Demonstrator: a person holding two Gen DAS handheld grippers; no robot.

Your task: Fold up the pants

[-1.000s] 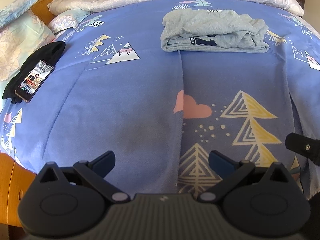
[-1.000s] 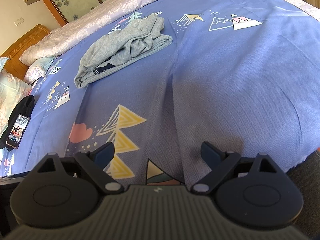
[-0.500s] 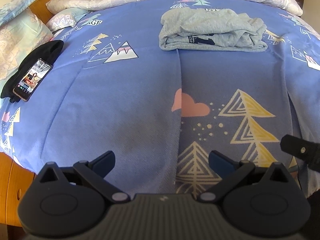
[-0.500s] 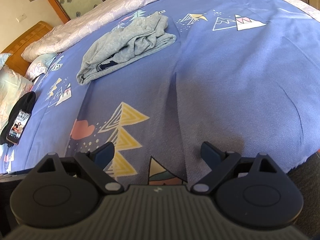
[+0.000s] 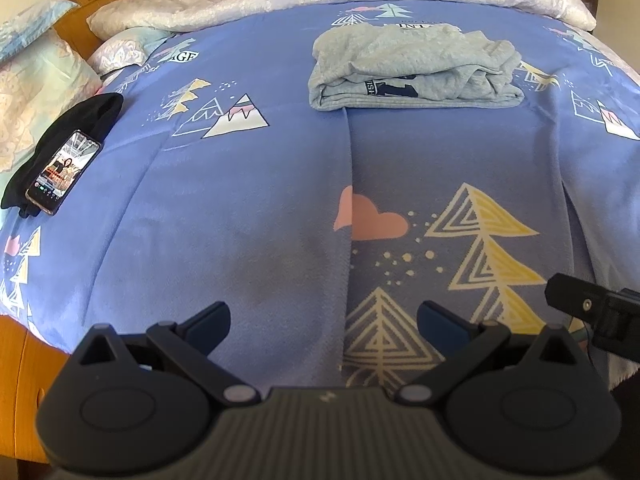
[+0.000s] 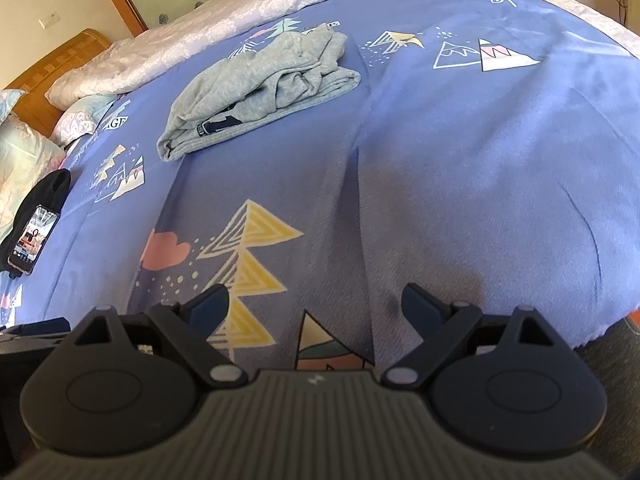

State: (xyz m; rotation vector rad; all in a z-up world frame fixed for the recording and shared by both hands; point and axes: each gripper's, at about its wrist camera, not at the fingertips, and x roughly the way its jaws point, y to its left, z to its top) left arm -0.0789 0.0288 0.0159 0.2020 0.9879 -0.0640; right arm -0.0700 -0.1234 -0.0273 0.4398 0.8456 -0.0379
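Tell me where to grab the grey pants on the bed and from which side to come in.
Take the grey pants at the loose, crumpled right end, probably. The layers there stand apart and give edges to pinch, while the left end is a rounded fold. Come in low over the blue blanket from the near side with the right gripper. Both it and the left gripper are open and empty.

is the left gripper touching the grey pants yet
Apart. The left wrist view shows the left gripper open over bare blue bedspread, with the folded grey pants lying far up the bed and a wide stretch of cover between them.
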